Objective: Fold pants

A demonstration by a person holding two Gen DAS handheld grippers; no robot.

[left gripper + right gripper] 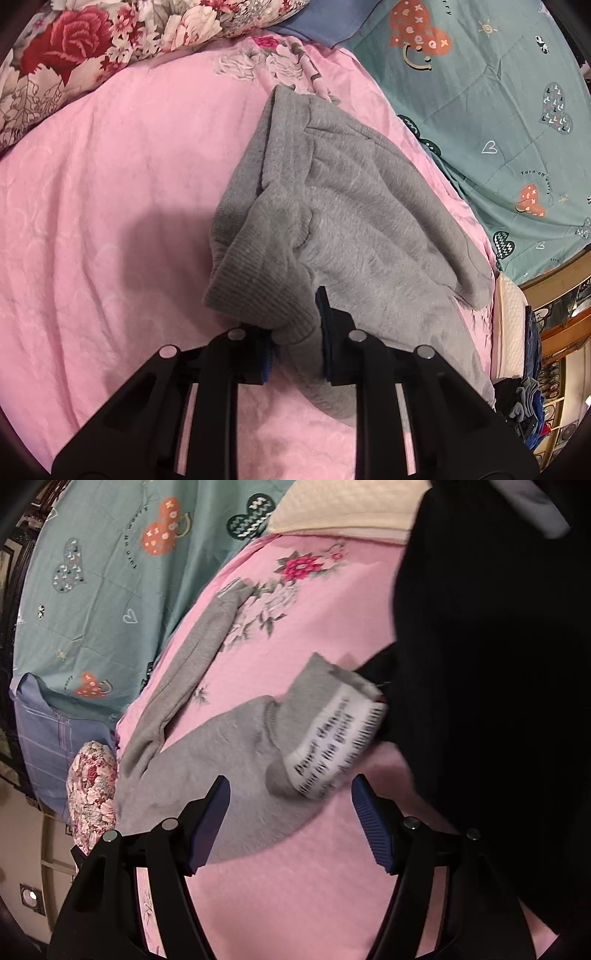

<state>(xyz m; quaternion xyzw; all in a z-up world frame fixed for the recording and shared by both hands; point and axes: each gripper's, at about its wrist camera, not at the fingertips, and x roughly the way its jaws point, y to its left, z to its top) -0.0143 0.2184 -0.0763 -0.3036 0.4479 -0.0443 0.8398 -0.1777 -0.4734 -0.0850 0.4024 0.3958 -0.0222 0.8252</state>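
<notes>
Grey sweatpants (354,206) lie bunched on a pink bedsheet (110,192). My left gripper (295,325) is shut on the pants, with a ribbed grey hem pinched between its blue pads (325,317). In the right wrist view the pants (236,746) spread across the sheet, one leg (199,650) trailing away to the upper left. A folded grey end with a white printed label (336,738) lifts toward a large black shape (480,701) on the right. My right gripper (290,782) hangs open just above that labelled end, nothing between its fingers.
A teal quilt with heart prints (498,110) borders the pink sheet, and a floral pillow (74,55) lies at the far left. A cream quilted pad (340,513) sits at the sheet's edge. Furniture and piled clothes (535,398) stand beyond the bed.
</notes>
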